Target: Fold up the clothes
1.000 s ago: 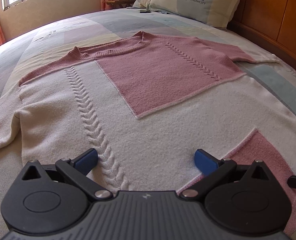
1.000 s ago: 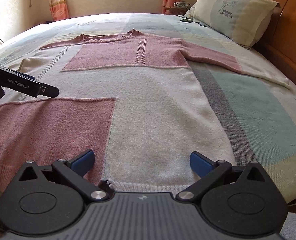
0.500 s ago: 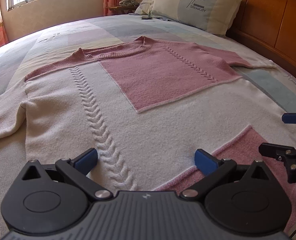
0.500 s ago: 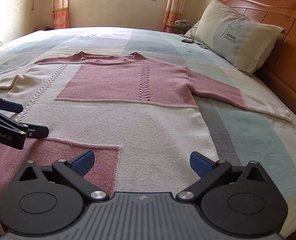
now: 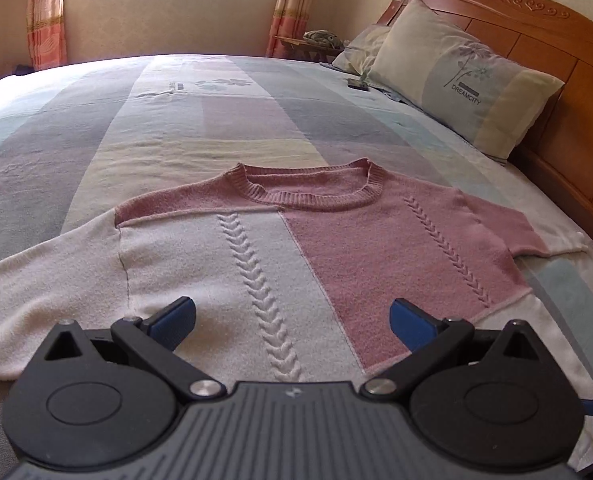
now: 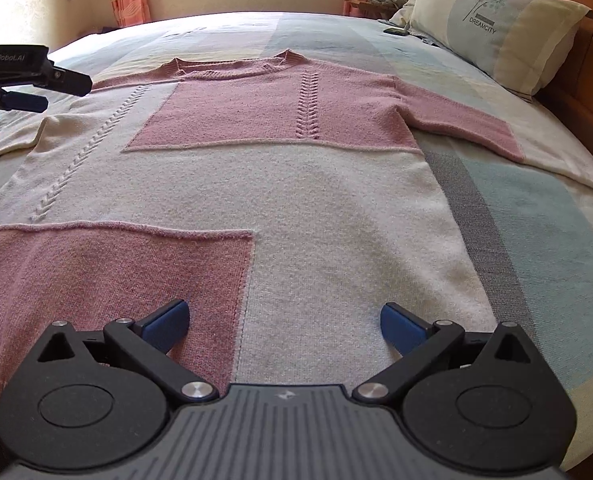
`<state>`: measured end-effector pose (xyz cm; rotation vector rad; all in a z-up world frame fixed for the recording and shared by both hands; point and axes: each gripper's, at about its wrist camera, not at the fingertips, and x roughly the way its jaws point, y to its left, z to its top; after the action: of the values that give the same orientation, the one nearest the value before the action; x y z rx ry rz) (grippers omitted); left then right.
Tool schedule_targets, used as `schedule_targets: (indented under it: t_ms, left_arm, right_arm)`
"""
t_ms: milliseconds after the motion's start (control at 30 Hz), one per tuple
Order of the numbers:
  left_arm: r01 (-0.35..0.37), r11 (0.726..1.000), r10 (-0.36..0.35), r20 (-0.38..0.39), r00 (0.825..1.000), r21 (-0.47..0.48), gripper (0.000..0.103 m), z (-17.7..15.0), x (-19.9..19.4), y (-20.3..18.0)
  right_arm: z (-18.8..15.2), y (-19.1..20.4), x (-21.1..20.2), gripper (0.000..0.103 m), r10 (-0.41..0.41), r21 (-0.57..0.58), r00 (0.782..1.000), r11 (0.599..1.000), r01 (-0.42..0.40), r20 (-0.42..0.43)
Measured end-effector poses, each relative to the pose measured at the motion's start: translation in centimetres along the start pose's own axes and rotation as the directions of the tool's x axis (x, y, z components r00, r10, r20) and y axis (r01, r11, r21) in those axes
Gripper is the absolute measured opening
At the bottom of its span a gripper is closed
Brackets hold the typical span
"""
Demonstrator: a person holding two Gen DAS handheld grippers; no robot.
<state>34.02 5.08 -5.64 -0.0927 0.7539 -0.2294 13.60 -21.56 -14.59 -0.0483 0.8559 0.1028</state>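
- my left gripper (image 5: 292, 320) hangs over the upper body of the sweater (image 5: 256, 272), fingers spread wide, blue pads (image 5: 174, 318) clear of the knit and gripping nothing.
- from this wrist view the sweater lies flat on the bed (image 5: 168, 120), neckline (image 5: 312, 192) at the far end, pink panel on the right half and cream on the left, a cable stitch running down each half.
- the cream left sleeve (image 5: 24, 280) stretches out toward the near left; the pink right sleeve (image 5: 508, 232) reaches toward the headboard (image 5: 576, 80) side.
- my right gripper (image 6: 284, 328) sits low over the hem end of the sweater (image 6: 316, 208), jaws wide apart and empty, one pad above the pink hem patch (image 6: 116, 268) and the other above cream knit.
- in the right wrist view the left gripper (image 6: 36, 88) shows at the far left, above the sweater's left shoulder; i cannot tell whether it touches the cloth.
- a pillow (image 6: 496, 24) leans against the headboard at the far right, well apart from the sweater.
- a small dark object (image 6: 394, 31) lies on the bed near the pillow; too small to identify.
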Motion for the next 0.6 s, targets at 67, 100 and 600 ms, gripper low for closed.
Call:
schedule_targets:
  t_ms: [67,100,600]
  left_arm:
    - [0.000,0.999,-0.001,-0.028,1.000,-0.034,0.102,0.6,1.6,0.7]
    - [0.005,0.998,-0.008,-0.046,0.999,-0.064,0.102,0.3,2.3,1.1]
    - [-0.010,0.959,-0.036,-0.158,0.987,-0.282,0.102,1.0,5.9,4.0]
  right_arm:
    - [0.1,-0.5,-0.1,0.103,0.016,0.022,1.000,1.000,-0.015,-0.010]
    - [0.2,-0.7,-0.2,0.103,0.024,0.034,1.000,0.999,-0.023,-0.012]
    - [0.5,-3.0,-1.0,0.103,0.113,0.188,0.994,0.976,-0.111,0.000]
